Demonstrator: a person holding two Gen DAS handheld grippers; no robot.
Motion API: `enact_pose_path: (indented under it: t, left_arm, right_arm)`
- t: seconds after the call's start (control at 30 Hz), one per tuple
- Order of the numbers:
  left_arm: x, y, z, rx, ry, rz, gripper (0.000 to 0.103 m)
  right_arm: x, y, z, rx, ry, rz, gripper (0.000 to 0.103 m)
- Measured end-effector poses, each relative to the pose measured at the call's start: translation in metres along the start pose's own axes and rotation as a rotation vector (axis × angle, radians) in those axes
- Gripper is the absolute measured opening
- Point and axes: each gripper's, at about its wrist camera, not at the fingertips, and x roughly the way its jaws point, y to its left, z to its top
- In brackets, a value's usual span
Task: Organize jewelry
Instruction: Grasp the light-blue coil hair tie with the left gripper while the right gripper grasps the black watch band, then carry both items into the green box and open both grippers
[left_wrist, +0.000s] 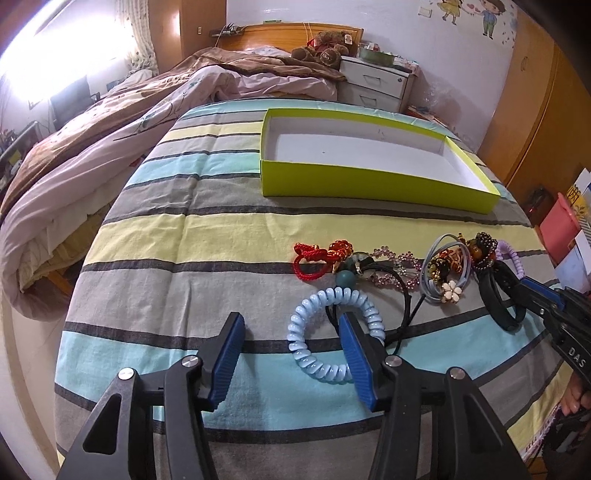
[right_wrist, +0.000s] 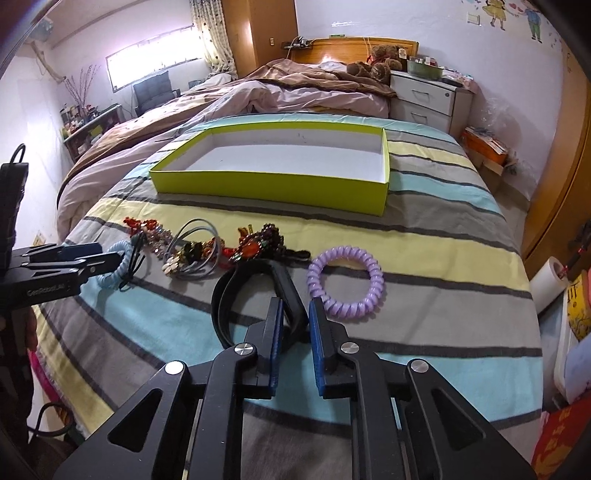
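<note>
box (right_wrist: 273, 192) behind jewelry row (right_wrist: 207, 247) | both on bedspread (right_wrist: 424, 229)

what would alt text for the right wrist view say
The right gripper is closed on a black band lying on a striped bedspread, with a purple coil hair tie just to its right. Behind sits a tangle of jewelry and an empty lime-green box; the left gripper reaches a blue coil tie.
</note>
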Motion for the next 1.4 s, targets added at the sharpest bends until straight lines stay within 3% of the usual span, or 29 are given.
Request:
enact_pose_path:
  t: [0.33,0.4,0.5,0.77,1.4]
  left_arm:
    - [0.008,-0.006,0.009,0.071,0.005,0.018,0.051]
    - [0.007,-0.006,0.008,0.066,0.003,0.01,0.037]
    - [0.004,-0.006,0.006,0.061,0.002,0.007,0.023]
    - [-0.007,0.005,0.001,0.008,-0.017,-0.046,0.012]
    - [-0.043,0.008,0.006,-0.03,-0.108,-0.091,0.01]
  right_arm:
    - [0.006,0.0,0.005,0.004,0.036,0.021,0.015]
    - [0.007,0.001,0.006,-0.001,0.034,0.015,0.015]
    - [0.006,0.001,0.004,0.008,0.026,0.01,0.015]
    - [0.0,0.001,0.0,0.03,0.001,-0.008,0.014]
    - [-0.029,-0.008,0.002,0.117,-0.091,-0.003,0.013]
